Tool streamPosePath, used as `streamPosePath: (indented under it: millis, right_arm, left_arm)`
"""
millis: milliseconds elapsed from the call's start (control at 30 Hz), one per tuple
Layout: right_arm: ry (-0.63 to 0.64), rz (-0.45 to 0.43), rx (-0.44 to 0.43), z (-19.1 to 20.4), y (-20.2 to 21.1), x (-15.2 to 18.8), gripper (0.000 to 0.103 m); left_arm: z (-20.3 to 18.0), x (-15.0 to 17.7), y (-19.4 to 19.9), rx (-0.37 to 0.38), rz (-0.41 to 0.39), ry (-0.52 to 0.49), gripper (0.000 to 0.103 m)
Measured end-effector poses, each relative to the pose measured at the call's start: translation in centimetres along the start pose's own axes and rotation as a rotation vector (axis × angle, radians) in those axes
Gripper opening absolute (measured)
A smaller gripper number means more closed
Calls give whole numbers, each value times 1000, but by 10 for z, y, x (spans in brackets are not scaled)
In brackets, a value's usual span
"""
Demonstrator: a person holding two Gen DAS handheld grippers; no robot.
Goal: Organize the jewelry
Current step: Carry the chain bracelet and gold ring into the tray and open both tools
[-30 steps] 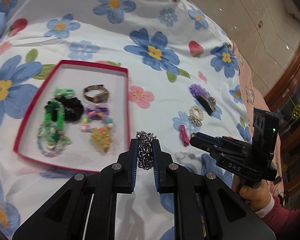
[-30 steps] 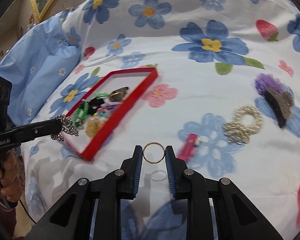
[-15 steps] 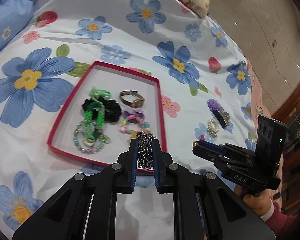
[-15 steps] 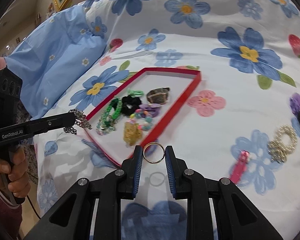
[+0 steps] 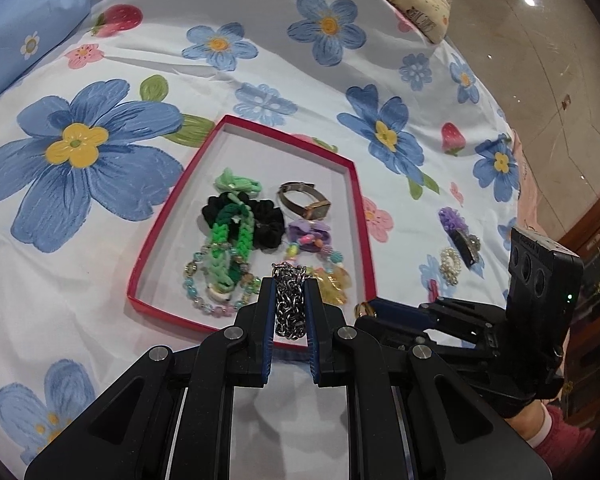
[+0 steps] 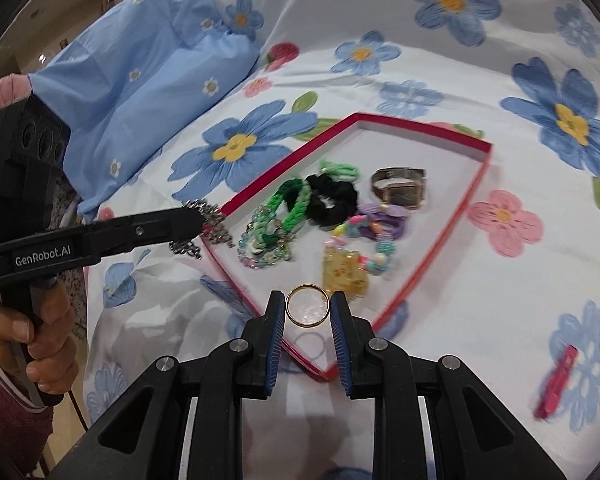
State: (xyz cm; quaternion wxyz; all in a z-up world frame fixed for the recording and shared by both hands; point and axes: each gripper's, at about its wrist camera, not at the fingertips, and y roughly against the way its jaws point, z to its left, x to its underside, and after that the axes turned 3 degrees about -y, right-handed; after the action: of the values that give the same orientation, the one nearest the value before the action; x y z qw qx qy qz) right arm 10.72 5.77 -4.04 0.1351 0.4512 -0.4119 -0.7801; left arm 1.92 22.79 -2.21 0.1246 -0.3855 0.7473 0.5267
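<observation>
Two claws over the red tray [image 5: 362, 216]: left [image 5: 290, 305] pinching a silver chain [image 5: 289, 300], right [image 6: 307, 311] a gold ring [image 6: 307, 310].

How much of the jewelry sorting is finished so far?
Roughly half. The red tray already holds a watch, scrunchie and bead bracelets. The left claw grips a silver chain, the right claw a gold ring. The pearl bracelet, purple clip and pink clip remain outside.
</observation>
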Motion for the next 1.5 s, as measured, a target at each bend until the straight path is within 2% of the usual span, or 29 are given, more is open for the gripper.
streamPosePath:
  millis: [233,700,1200,1500]
  right_arm:
    - [4,44,-26,9,-28,-8,23]
    - [73,148,-21,17,-72,-18,23]
    - [170,238,-41,19,-85,-28,24]
    - [174,243,-40,20,-86,-28,25]
  left_arm:
    - [21,-2,-10,-21,21,24,12]
    - [50,3,-39,-76,90,49,12]
    - [50,6,-52,-110,132,33,12]
    - [50,5,-53,-108,139,36,12]
